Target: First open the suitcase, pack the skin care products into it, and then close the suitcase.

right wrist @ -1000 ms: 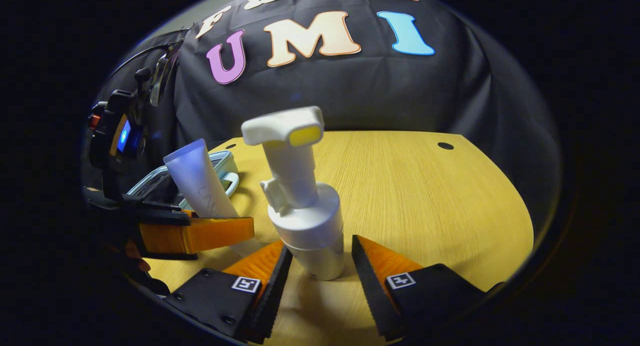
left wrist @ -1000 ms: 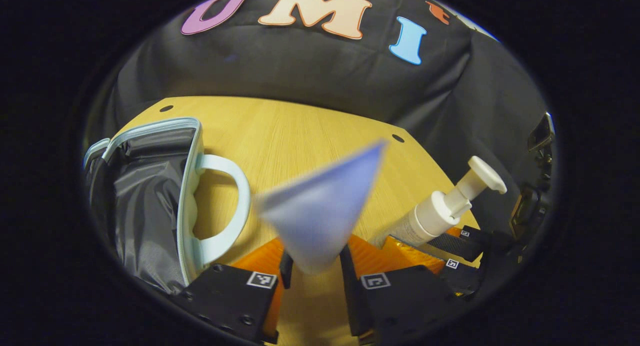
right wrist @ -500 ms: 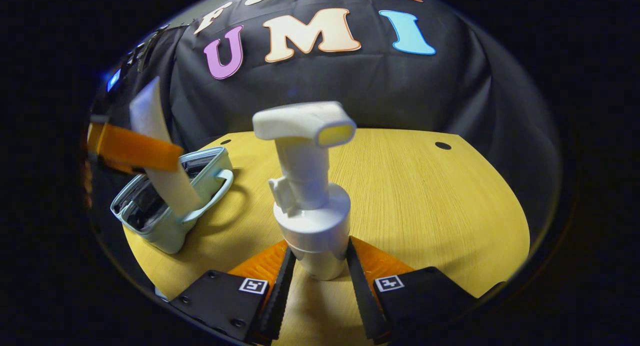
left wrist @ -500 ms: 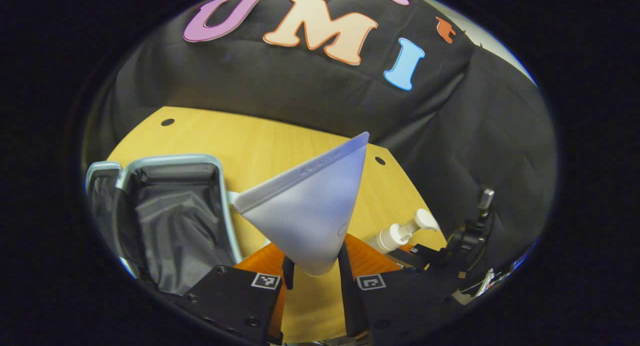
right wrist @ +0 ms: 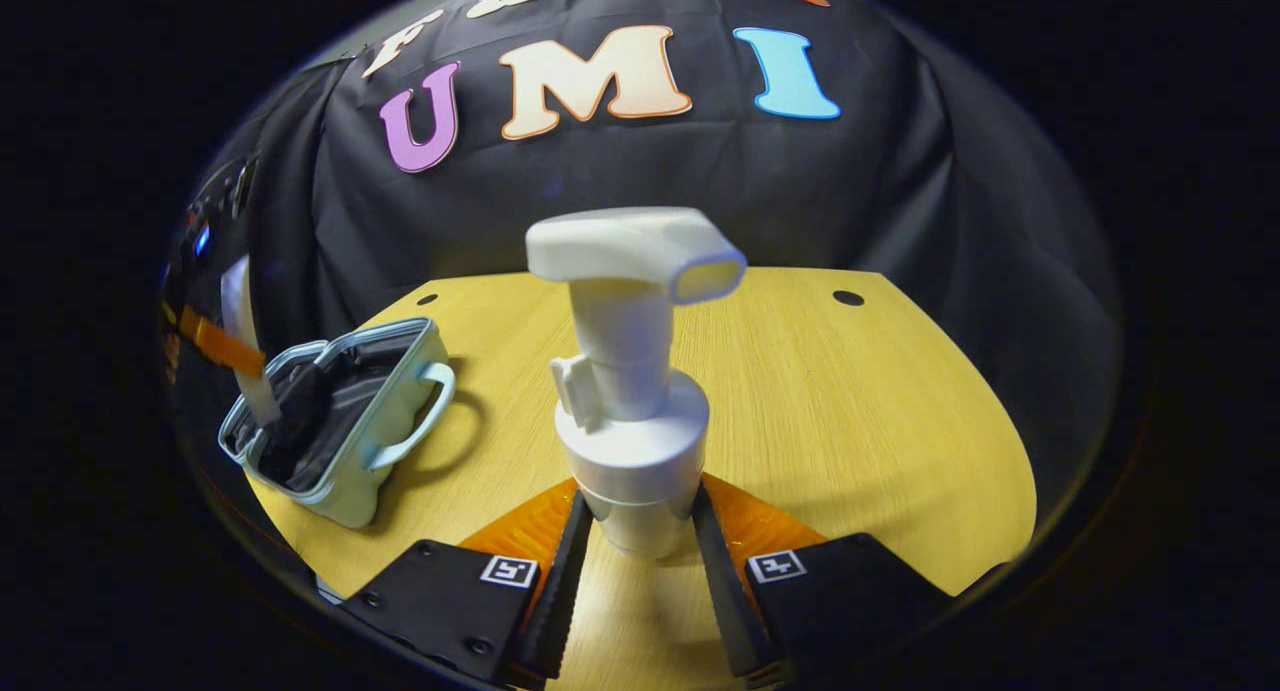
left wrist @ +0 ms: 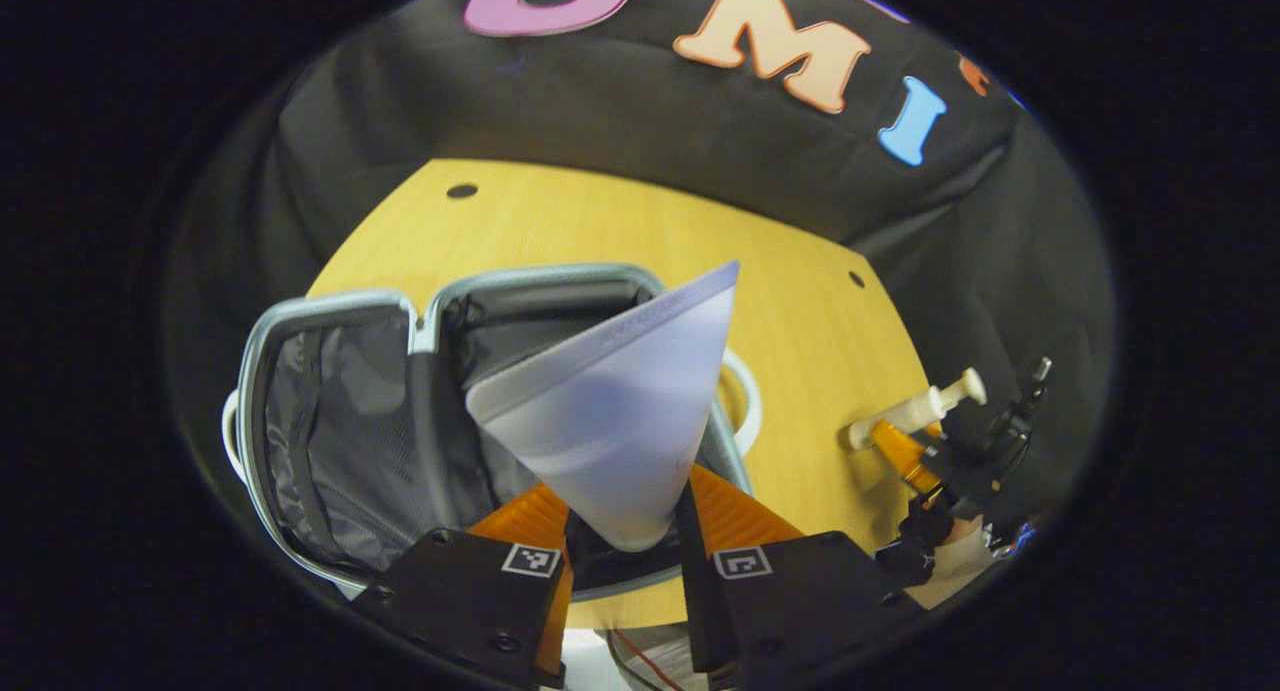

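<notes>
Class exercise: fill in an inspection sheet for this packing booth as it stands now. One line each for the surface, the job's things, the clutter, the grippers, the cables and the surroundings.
Surface: round wooden table, with small dark holes near its far edge.
Job's things: suitcase lies open near the table's edge, grey lining showing; tube held above the open case; pump bottle held upright.
Clutter: nothing seen.
Grippers: left gripper shut on the tube; right gripper shut on the pump bottle's base.
Cables: nothing seen clearly.
Surroundings: black cloth wall behind the table.
</notes>
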A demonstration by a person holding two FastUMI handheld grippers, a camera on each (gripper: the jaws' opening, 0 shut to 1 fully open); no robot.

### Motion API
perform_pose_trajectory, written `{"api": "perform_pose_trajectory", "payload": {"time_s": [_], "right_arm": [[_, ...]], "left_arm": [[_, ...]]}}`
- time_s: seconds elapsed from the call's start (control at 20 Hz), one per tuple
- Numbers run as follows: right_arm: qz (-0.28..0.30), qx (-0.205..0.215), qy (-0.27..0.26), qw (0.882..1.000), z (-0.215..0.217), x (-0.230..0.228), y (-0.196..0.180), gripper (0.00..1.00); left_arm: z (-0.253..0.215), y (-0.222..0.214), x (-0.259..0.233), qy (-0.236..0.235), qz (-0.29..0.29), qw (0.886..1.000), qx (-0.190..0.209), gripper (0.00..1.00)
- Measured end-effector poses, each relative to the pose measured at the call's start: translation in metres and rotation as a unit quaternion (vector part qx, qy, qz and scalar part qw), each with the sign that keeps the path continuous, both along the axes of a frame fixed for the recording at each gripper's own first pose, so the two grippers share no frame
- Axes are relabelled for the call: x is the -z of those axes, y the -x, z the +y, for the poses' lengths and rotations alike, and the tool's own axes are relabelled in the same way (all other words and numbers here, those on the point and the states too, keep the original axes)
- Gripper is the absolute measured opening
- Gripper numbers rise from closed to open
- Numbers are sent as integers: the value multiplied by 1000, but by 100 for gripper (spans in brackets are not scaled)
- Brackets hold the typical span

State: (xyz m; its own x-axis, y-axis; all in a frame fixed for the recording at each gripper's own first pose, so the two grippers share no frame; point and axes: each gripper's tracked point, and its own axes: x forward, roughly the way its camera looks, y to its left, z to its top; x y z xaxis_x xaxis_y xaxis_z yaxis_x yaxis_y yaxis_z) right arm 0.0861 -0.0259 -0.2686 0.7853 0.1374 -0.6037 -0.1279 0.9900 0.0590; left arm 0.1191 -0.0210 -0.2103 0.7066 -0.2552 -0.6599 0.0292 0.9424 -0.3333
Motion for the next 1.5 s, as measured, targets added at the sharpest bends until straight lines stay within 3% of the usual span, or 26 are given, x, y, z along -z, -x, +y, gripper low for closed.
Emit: {"api": "perform_pose_trajectory", "payload": {"time_s": [0.2, 0.45, 0.7, 0.9, 0.95, 1.05, 1.3, 1.35, 1.4, 1.5], "right_arm": [[-1, 10, -8, 1000, 20, -24, 10, 62], [-7, -10, -30, 999, 70, -57, 27, 60], [-4, -37, -55, 998, 122, -77, 39, 61], [-2, -67, -65, 996, 161, -88, 44, 61], [0, -75, -66, 995, 170, -88, 45, 58], [6, -92, -70, 993, 190, -88, 43, 61], [38, -143, -90, 985, 248, -75, 41, 62], [49, -151, -92, 983, 257, -69, 41, 58], [58, -158, -91, 982, 265, -63, 41, 61], [76, -170, -84, 979, 277, -47, 40, 61]], "left_arm": [[8, 6, 40, -7, 58, 998, 32, 41], [11, 0, 67, 36, 111, 992, 42, 39], [20, -6, 85, 35, 146, 987, 55, 39], [28, -9, 82, 32, 142, 988, 57, 41], [27, -11, 79, 35, 136, 989, 56, 53], [36, -11, 70, 27, 117, 992, 47, 67], [75, 9, 38, 6, 48, 999, 19, 70], [88, 16, 30, -1, 38, 999, 2, 73], [104, 22, 26, -11, 27, 999, -16, 81], [139, 39, 16, -21, 12, 998, -56, 87]]}}
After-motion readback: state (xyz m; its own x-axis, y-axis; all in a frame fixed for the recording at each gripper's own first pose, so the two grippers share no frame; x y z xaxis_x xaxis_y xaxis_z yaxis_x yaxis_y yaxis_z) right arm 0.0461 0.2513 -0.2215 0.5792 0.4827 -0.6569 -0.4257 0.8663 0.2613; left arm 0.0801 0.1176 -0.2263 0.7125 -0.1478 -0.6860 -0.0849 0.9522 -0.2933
